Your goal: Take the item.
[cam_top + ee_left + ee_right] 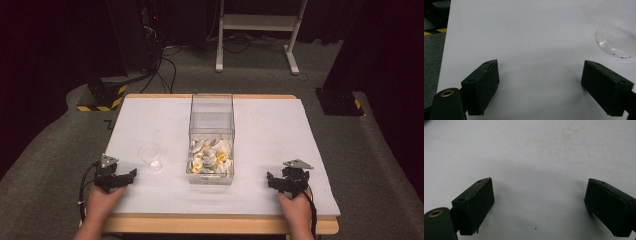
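Observation:
A clear plastic box (pixel 211 131) stands in the middle of the white table (pixel 150 115), with several white and yellow small pieces (pixel 210 157) heaped in its near end. A small clear cup (pixel 150 155) stands left of the box; its rim (pixel 616 41) shows at the upper right of the left gripper view. My left gripper (pixel 118 179) rests near the front left edge, open, nothing between its jaws (pixel 539 82). My right gripper (pixel 285 181) rests near the front right, also open and empty (pixel 539 202).
Beyond the table lie grey carpet, a white desk frame (pixel 257 30), black equipment with cables (pixel 150 45) and yellow-black striped bases (pixel 102 97). Faint brownish stains (pixel 549 140) mark the table surface ahead of the right gripper.

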A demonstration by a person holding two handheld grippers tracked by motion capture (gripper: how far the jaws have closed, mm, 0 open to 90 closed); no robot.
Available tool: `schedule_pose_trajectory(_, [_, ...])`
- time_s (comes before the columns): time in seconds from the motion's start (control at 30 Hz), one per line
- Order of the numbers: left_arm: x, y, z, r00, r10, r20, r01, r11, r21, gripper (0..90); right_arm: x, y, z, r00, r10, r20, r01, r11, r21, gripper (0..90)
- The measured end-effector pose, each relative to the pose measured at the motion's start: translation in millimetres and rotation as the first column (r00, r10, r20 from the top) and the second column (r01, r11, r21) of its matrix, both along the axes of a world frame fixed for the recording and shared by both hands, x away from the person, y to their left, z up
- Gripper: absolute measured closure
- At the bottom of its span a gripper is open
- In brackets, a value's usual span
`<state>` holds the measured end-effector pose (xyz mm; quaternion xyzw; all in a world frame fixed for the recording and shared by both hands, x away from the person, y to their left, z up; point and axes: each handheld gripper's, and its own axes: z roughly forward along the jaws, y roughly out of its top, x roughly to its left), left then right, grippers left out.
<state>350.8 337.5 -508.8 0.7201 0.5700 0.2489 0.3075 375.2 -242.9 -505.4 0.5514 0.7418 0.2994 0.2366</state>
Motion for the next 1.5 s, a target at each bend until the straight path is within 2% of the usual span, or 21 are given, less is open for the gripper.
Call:
schedule_pose_trajectory(0.63, [-0.1,-0.3,0.4,1.0000,0.005,-0.001,-0.005,1.0000,0.003,15.1,-0.1,0.1,-0.3,1.0000,-0.002,0.003,0.002,1.000,0.001,8.8])
schedule_pose_trajectory(0.83, [-1.9,-3.9,0.8,0.9997,0.026,0.004,-0.026,0.9996,0.014,17.0,-0.1,0.1,-0.3,1.0000,-0.001,0.004,0.001,1.000,0.000,8.7])
schedule_pose_trajectory(1.13, [-0.9,0.3,2.3,0.9997,-0.020,-0.012,0.020,0.9998,-0.001,14.2,-0.1,0.2,-0.3,1.0000,-0.002,0.003,0.002,1.000,0.000,8.7])
schedule_pose_trajectory(1.27, [-5.1,1.9,5.7,0.9992,-0.035,0.019,0.036,0.9989,-0.030,14.4,0.0,0.1,-0.3,1.0000,-0.001,0.004,0.001,1.000,-0.001,8.7])
schedule_pose_trajectory(1.5, [-12.5,-1.6,16.7,0.9947,-0.072,0.074,0.074,0.9970,-0.026,14.6,0.0,0.1,-0.3,1.0000,-0.001,0.004,0.001,1.000,0.000,8.7])
